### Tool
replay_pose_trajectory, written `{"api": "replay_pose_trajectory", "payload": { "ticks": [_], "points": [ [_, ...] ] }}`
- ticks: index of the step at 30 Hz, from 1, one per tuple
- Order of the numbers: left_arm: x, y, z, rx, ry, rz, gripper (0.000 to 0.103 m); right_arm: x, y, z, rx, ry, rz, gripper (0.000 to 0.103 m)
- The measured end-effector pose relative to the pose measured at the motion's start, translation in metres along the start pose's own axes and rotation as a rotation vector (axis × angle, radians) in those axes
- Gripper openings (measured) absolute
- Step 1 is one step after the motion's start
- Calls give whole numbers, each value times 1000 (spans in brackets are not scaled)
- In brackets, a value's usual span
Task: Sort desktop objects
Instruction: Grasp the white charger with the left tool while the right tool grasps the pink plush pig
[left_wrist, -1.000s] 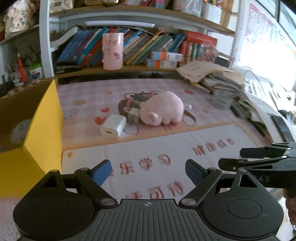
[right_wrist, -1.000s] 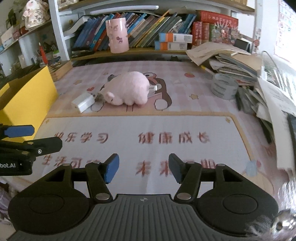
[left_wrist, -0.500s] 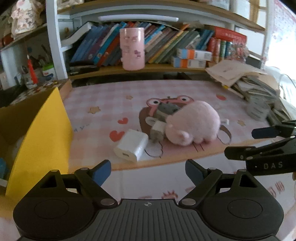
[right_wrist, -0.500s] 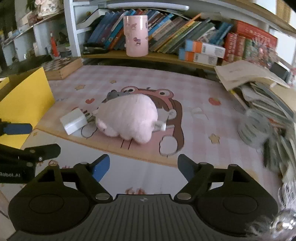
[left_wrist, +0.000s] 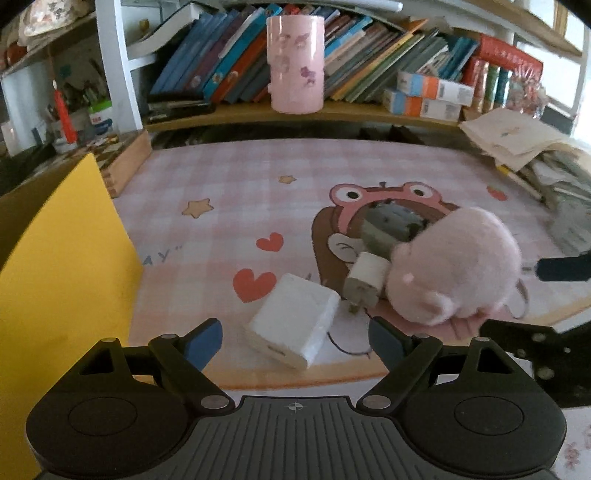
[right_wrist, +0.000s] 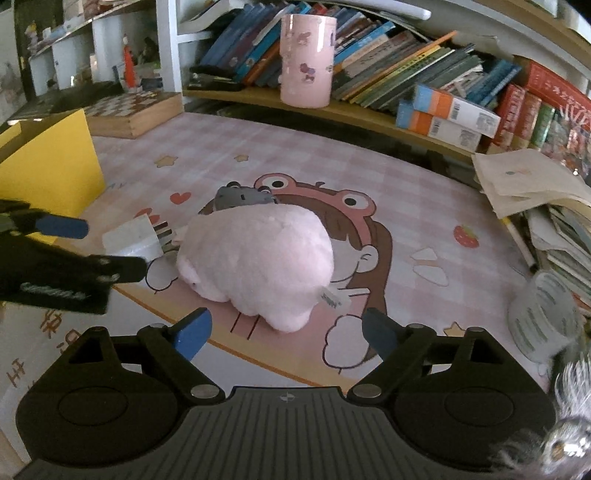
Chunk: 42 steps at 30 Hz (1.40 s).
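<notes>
Nearest in the left wrist view, the left tool (left_wrist: 295, 338) hangs spread wide and grasping nothing, its blue pads on either side of the white charger block (left_wrist: 293, 321), which lies flat on the surface's pink mat (left_wrist: 229, 184) just ahead of them. The right tool (right_wrist: 284, 332) is likewise released and empty, lined up on the pink plush pig (right_wrist: 255, 260) lying just beyond its pads.

A little farther, a small white plug adapter (left_wrist: 365, 282) rests against the pig's snout side, close by the charger block; whether the two touch cannot be told. Behind the pig sits a small grey object (right_wrist: 240, 195), partly hidden and too unclear to name. Toward the left edge of the surface stands the yellow box (left_wrist: 62, 258), the likely bin for sorted items. At the far edge, a pink cup (right_wrist: 307, 59) stands on the low shelf in front of the books.

The step in hand looks like a twin approach, neither item yet gripped. Next, each tool needs to settle lower around its target and clench; the charger is flat and smooth, so the pads should catch its short sides squarely, while the plush will compress.
</notes>
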<state>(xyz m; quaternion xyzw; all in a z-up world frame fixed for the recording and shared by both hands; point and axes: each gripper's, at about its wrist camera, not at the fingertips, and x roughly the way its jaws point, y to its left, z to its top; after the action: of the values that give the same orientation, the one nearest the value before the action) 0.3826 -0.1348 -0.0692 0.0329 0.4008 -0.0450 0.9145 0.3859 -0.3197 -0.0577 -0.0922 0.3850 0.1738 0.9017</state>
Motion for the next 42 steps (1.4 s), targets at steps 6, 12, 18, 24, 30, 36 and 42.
{"api": "replay_pose_trajectory", "payload": {
  "ticks": [6,12,18,24,30,36,42],
  "points": [
    [17,0,1,2,14,8,59,8,2,7,-25,-8,10,88],
    [12,5,0,-16,14,-14,47,19,3,11,-47,2,16,96],
    [-16,14,-6,-84,-11,-40,42,35,10,16,-97,14,22,101],
    [-29,20,-14,-125,2,-48,42,52,17,19,-126,3,42,102],
    [-35,10,-25,-74,9,-49,42,41,14,15,-72,-26,50,84],
    [-27,2,-32,-19,21,-7,42,15,3,-2,17,-36,34,56],
    [-19,2,-34,-13,25,4,44,0,-1,-17,35,-8,39,61]
  ]
}}
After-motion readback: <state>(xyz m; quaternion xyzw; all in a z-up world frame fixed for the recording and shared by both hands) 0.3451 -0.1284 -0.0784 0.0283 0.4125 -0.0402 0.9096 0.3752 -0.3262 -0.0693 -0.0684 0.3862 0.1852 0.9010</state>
